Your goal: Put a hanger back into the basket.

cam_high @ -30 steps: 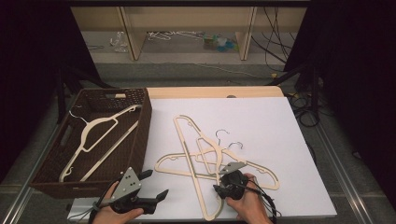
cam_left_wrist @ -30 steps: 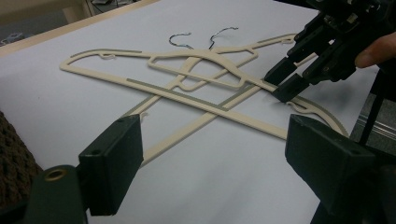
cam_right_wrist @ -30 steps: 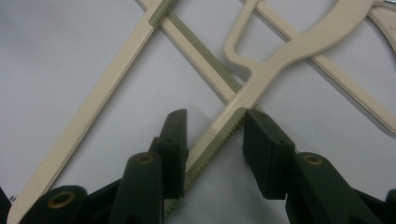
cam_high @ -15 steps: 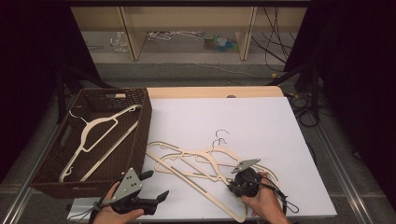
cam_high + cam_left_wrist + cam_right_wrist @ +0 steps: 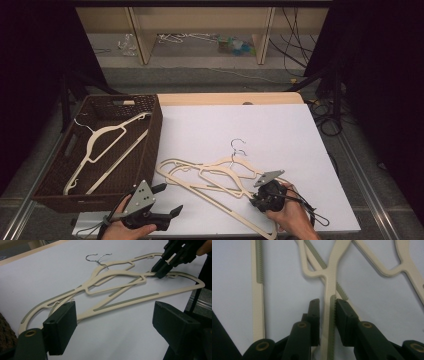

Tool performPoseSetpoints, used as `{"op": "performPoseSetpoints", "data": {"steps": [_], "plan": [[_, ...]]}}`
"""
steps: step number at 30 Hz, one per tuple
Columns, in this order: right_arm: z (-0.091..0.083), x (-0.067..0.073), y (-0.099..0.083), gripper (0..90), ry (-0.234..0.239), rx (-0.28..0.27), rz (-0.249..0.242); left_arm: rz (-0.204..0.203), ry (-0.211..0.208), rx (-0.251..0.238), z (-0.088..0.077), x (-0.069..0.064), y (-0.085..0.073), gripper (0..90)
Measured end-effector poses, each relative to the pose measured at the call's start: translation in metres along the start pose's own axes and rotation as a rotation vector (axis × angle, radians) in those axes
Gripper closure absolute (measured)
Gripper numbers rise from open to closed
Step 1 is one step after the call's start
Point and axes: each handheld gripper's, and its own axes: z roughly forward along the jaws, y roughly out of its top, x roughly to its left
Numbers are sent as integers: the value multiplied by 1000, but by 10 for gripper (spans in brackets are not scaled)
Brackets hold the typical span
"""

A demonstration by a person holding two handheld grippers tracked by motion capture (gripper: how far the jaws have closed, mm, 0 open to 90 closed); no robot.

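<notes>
Now the cream hangers (image 5: 220,175) lie tangled low centre of the high view, on the white sheet (image 5: 280,135). Our right gripper (image 5: 327,315) has just been closing, and its jaws now pinch one hanger's ribbed arm. We should lift slowly, so the neighbour unhooks. Our left gripper (image 5: 167,199), agape and holding nothing, could pin the others. The brown basket (image 5: 150,130) waits left.

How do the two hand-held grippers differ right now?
The left gripper has its jaws wide apart with nothing between them; the right gripper has its jaws nearly together around the arm of a cream hanger. The left gripper hovers near the brown basket; the right gripper is down at the hangers on the white sheet. Both are black, each held in one hand.
</notes>
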Motion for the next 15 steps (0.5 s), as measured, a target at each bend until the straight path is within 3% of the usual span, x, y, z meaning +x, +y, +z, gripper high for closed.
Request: {"op": "performPoseSetpoints", "data": {"steps": [6,9,11,12,15], "plan": [[1,1,0,786,-27,5,-5,-1,-3,0,2,-1,-1,198],[-1,1,0,788,-22,16,-24,-2,-1,2,4,0,0,199],[-4,-1,-1,794,-12,33,-12,15,-3,2,5,1,1,199],[-4,-3,-3,794,-26,28,-33,5,-2,0,7,1,3,199],[-11,-6,-6,795,-33,43,-63,40,-13,18,14,4,8,202]]}}
